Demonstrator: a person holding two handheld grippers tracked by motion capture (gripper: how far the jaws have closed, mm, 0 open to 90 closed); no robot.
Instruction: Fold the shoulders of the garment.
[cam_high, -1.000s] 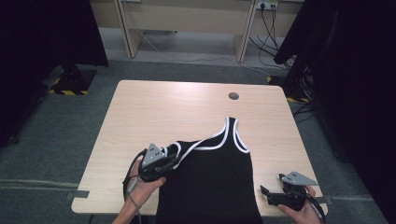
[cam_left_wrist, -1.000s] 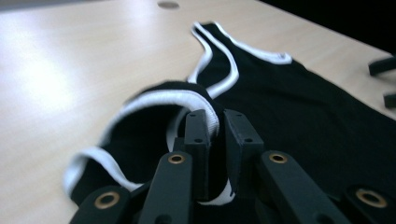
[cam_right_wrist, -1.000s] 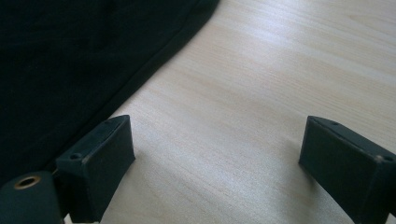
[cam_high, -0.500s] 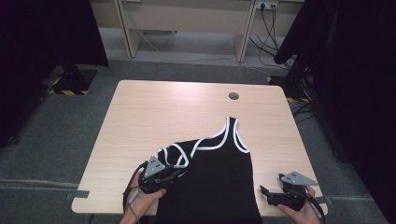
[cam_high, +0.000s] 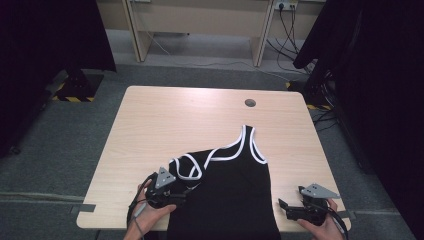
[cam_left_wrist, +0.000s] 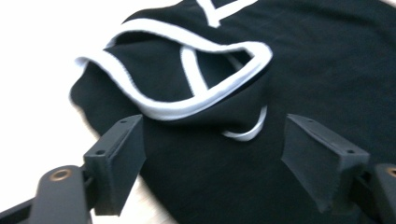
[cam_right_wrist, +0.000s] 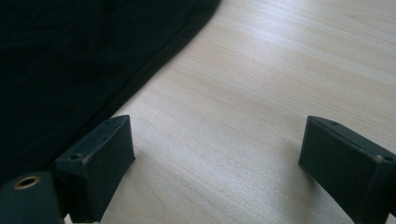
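A black tank top (cam_high: 225, 190) with white trim lies on the wooden table (cam_high: 165, 120), its neckline toward 12 o'clock, one strap folded over at 9 o'clock. The left gripper (cam_high: 175, 196) sits at the folded strap, jaws just opened. The right gripper (cam_high: 286, 210) rests near the 5 o'clock corner, beside the fabric

High view evenly lit, its side edges dark; left gripper view blurred, desk (cam_left_wrist: 42, 56) overexposed at upper left.

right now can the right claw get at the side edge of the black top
Probably yes: the right claw is open, and only bare table lies between it and the black top's side edge.
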